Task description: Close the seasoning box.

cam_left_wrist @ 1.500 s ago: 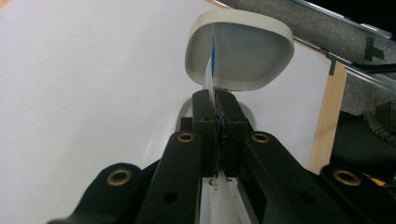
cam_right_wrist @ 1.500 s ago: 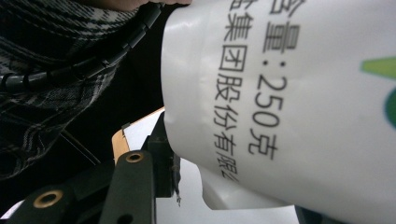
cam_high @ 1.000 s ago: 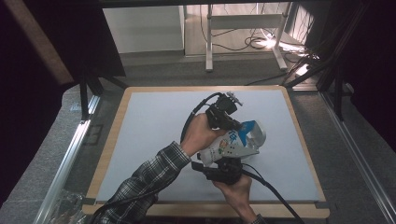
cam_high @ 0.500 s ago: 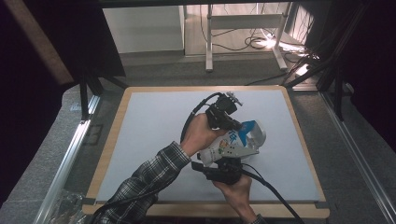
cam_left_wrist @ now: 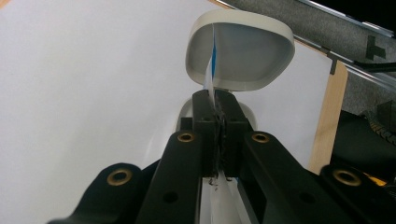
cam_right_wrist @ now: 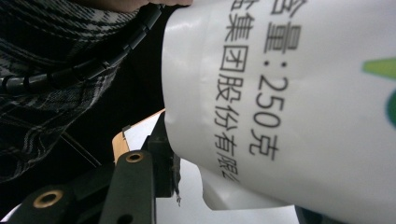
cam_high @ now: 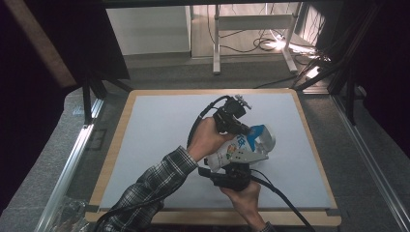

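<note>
A white pouch (cam_high: 235, 149) with blue and green print hangs over the table between my two grippers. My left gripper (cam_high: 236, 124) comes from the far side and is shut on the pouch's thin top edge (cam_left_wrist: 209, 74). The pads (cam_left_wrist: 204, 109) are pressed together on it. Beyond them a white bowl (cam_left_wrist: 240, 56) sits on the mat, tilted toward the camera. It is also under the pouch's far end as a white bowl (cam_high: 267, 138). My right gripper (cam_high: 232, 168) holds the pouch's near end. In the right gripper view one jaw pad (cam_right_wrist: 164, 156) sits against the printed pouch (cam_right_wrist: 289, 102); the other jaw is hidden.
The pale mat (cam_high: 154, 130) covers a wooden-edged table (cam_high: 111, 159). A plaid sleeve (cam_high: 154, 181) crosses the mat's near middle. Black cables (cam_high: 283, 195) trail from both grippers. Metal rails (cam_high: 72, 159) run along the table's sides.
</note>
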`<state>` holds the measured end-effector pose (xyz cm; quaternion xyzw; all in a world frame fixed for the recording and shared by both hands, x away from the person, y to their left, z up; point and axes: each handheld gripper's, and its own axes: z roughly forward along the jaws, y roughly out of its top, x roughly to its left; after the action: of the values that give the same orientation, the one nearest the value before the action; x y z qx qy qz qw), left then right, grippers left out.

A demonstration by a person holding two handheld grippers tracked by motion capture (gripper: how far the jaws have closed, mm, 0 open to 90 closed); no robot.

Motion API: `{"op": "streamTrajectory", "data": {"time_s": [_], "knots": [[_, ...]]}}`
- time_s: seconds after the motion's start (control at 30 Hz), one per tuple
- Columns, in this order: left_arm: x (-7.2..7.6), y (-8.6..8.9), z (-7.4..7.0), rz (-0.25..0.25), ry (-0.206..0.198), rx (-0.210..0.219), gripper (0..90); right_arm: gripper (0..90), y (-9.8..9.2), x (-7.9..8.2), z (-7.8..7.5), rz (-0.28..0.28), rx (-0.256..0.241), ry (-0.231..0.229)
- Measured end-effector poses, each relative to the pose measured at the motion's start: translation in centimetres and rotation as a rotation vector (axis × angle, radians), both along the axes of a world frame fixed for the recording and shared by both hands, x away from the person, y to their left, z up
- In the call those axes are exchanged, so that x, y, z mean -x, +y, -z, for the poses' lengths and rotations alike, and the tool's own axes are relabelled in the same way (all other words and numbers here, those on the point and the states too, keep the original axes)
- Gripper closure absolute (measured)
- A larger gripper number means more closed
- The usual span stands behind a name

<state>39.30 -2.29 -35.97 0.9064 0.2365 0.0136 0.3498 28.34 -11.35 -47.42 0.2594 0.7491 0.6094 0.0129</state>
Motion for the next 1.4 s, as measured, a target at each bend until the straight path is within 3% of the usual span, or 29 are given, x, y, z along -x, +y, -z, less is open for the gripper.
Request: {"op": "streamTrajectory", "data": {"time_s": [1.4], "knots": [[-0.14,-0.1,-0.13,-0.009,0.007,-0.006,88.3,55.4,0.07,0.09,-0.13,0.001,-0.004,-0.003]]}}
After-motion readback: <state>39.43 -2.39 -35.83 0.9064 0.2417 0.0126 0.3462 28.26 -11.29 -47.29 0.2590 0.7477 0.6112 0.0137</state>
